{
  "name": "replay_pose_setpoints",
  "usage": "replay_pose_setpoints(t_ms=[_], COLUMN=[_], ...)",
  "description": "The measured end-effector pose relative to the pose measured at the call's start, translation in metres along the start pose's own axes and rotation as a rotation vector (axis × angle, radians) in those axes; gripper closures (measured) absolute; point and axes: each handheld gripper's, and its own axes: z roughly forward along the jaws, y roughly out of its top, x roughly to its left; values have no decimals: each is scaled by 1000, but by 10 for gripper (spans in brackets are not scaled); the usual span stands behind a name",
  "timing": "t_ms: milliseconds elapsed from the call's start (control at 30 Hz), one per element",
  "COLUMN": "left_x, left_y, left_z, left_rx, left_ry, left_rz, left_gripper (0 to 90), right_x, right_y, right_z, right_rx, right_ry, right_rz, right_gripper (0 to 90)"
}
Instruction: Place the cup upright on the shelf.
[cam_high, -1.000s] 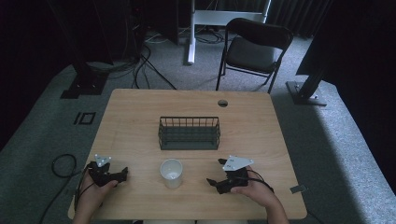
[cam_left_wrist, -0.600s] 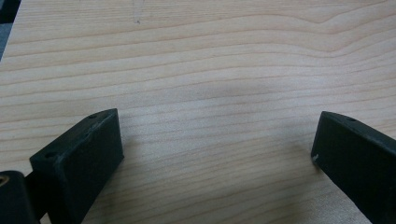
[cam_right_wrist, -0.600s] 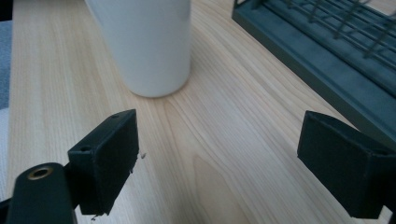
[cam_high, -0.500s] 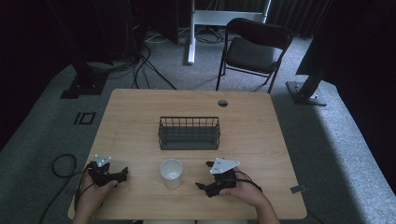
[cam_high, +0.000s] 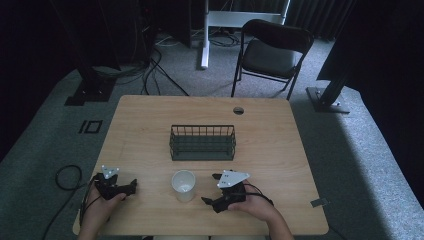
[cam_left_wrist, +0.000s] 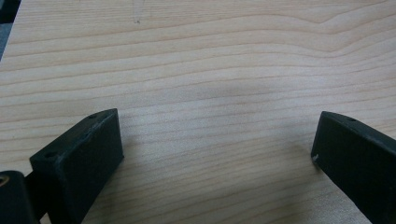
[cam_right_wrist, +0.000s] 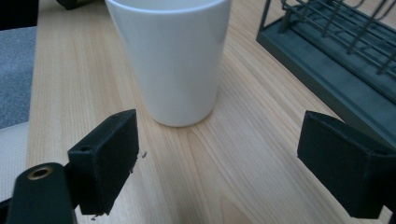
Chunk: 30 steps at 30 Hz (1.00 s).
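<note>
One white cup (cam_right_wrist: 170, 56) stands on the surface between both grippers, near the wire basket (cam_high: 202, 142). Right gripper (cam_high: 214, 189) jaws spread wide, left gripper (cam_high: 131, 184) too. Looks light, slick, rigid; I'd pinch mid-wall.

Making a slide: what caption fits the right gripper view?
Open right gripper faces an upright white cup on the wooden table, wire basket alongside.
</note>
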Motion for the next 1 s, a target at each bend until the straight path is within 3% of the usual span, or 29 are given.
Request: replay_pose_setpoints(t_ms=[633, 1000], left_x=[0, 0], left_y=[0, 0], left_z=[0, 0], left_rx=[0, 0], left_ry=[0, 0], left_rz=[0, 0], left_gripper=[24, 23], right_x=[11, 17], right_y=[20, 29], right_z=[23, 40], right_rx=[-59, -98], right_ry=[56, 83], right_rz=[-34, -24], right_gripper=[124, 124])
